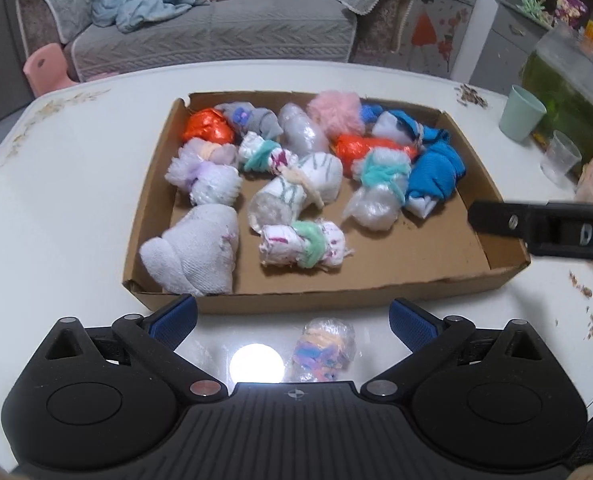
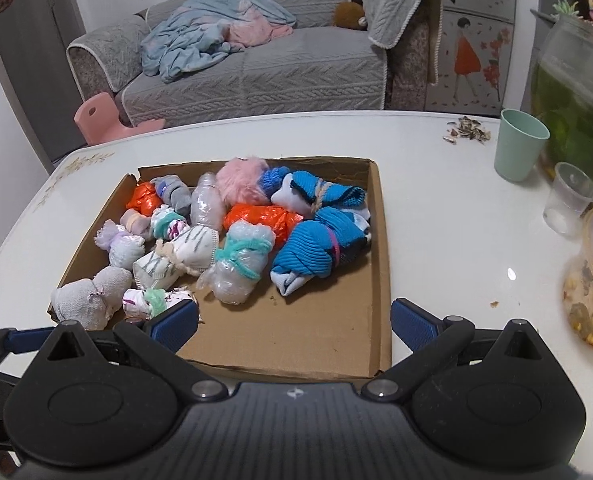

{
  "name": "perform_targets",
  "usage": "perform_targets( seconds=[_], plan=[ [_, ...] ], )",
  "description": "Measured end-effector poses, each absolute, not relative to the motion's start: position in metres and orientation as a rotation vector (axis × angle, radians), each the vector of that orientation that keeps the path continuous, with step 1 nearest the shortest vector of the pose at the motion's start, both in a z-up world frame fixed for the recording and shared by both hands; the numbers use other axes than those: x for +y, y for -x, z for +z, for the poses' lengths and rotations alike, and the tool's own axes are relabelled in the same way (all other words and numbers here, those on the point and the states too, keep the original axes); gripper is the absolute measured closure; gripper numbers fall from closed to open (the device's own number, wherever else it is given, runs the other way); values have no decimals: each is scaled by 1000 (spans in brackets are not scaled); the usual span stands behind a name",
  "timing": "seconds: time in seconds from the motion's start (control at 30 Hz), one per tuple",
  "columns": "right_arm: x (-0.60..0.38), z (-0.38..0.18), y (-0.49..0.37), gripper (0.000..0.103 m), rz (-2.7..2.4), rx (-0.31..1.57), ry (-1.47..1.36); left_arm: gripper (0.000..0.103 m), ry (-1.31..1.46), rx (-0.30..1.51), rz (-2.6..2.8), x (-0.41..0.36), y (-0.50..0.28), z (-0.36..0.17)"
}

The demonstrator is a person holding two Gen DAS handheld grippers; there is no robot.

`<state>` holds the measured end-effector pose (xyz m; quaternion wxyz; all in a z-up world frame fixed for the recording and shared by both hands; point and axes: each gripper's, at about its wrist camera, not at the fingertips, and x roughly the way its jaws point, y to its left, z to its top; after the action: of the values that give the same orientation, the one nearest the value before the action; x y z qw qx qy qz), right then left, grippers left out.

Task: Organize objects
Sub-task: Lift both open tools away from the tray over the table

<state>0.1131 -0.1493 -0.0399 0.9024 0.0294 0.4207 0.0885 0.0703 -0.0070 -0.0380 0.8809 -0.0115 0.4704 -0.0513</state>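
A shallow cardboard tray [image 1: 256,300] on the white table [image 1: 56,200] holds several rolled bundles: a white sock [image 1: 196,252], a blue sock [image 1: 436,176], orange plastic [image 1: 206,128] and pink fluff [image 1: 336,110]. In front of the tray, a small plastic-wrapped multicoloured bundle [image 1: 324,350] lies on the table. My left gripper [image 1: 292,320] stands open around it, pads well apart from it. My right gripper [image 2: 294,326] is open and empty over the tray's [image 2: 384,240] bare near corner. One of its black fingers [image 1: 496,220] reaches in over the tray's right wall.
To the right of the tray stand a green cup [image 2: 520,144], a clear cup [image 2: 568,204], a snack jar [image 2: 592,280] and a tank of green liquid [image 2: 576,92]. Seed shells [image 2: 466,130] lie at the far right. A grey sofa sits beyond the table.
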Motion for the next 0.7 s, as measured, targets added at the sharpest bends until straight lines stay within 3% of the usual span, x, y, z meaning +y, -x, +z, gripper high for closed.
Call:
perform_targets(
  seconds=[0.7],
  plan=[
    [-132, -44, -124, 1, 201, 893, -50, 0, -102, 938, -11, -15, -88, -20]
  ],
)
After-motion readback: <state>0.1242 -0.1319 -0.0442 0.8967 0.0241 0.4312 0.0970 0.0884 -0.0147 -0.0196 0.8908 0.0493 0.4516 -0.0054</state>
